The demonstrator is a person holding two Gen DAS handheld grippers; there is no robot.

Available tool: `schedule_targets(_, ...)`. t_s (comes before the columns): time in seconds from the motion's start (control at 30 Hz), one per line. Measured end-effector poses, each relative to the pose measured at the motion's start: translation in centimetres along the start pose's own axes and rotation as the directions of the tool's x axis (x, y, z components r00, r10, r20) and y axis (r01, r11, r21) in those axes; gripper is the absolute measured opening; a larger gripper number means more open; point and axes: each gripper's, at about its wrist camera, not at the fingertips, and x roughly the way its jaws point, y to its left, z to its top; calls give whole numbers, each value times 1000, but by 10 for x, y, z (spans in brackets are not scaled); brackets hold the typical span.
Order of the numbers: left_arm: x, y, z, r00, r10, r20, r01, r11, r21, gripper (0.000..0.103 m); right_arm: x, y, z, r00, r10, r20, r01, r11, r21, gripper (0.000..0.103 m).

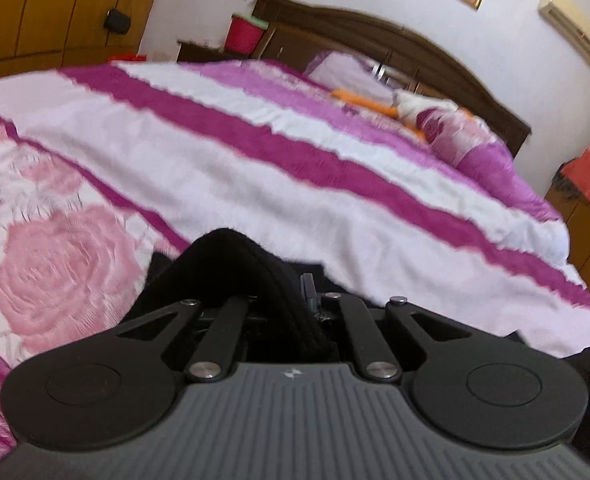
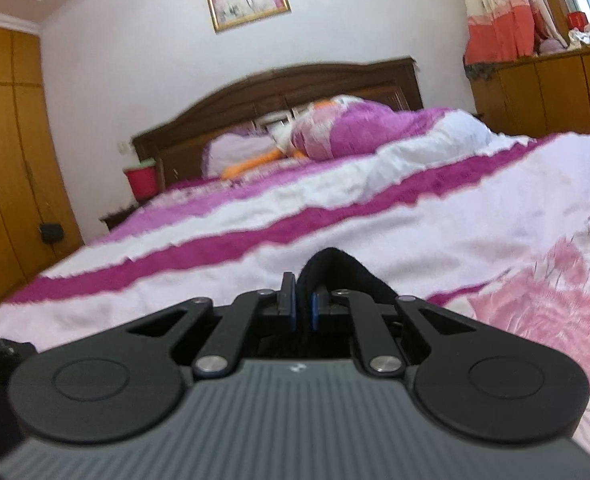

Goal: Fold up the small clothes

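Note:
A small black knit garment (image 1: 231,264) is pinched in my left gripper (image 1: 279,300), which is shut on it; the cloth bulges up over the fingers and hides most of them. In the right wrist view my right gripper (image 2: 303,300) is shut on another edge of the black garment (image 2: 335,266), which loops up to the right of the blue-edged fingers (image 2: 289,294). Both grippers hold the cloth just above the bed cover (image 1: 215,168). The rest of the garment is hidden below the grippers.
The bed cover (image 2: 455,208) is white with magenta stripes and pink roses. Pillows and an orange-and-white soft toy (image 2: 255,164) lie by the dark wooden headboard (image 2: 295,88). Wooden wardrobes (image 2: 7,160) stand to the left, a wooden cabinet (image 2: 555,88) to the right.

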Motion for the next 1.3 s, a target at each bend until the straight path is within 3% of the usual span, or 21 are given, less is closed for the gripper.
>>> schedule_targets(0.2, 25, 11, -12, 999, 3, -47, -3, 1000, 9, 7, 28, -13, -18, 989, -12, -146, 19, 999, 49, 12)
schedule_targets(0.33, 14, 11, -9, 998, -32, -56, 35, 998, 55, 8, 32, -20, -14, 978, 30, -208, -9, 995, 102, 12)
schedule_targets(0.43, -5, 10, -7, 994, -78, -72, 87, 987, 133, 17, 20, -23, -7, 969, 70, -236, -49, 994, 93, 17)
schedule_targets(0.63, -44, 12, -20, 978, -152, -141, 191, 924, 332, 22, -15, -33, 1, 957, 116, -267, -121, 993, -1, 18)
schedule_targets(0.8, -59, 14, -36, 970, -179, -167, 231, 895, 383, 22, -37, -32, -9, 937, 159, -312, -195, 977, -88, 18)
schedule_targets(0.9, -61, 8, -45, 966, -193, -174, 251, 867, 431, 22, -36, -17, -19, 941, 113, -319, -196, 950, -242, 17)
schedule_targets(1.0, -55, 2, -44, 963, -199, -181, 261, 855, 449, 22, -28, -11, -16, 943, 105, -315, -196, 943, -270, 17)
schedule_targets(1.13, -33, 1, -30, 966, -202, -162, 253, 870, 424, 22, -8, -14, -4, 943, 124, -308, -201, 952, -231, 17)
schedule_targets(1.3, -2, -6, -5, 986, -141, -91, 165, 911, 379, 22, 14, -15, 11, 953, 147, -264, -194, 968, -162, 17)
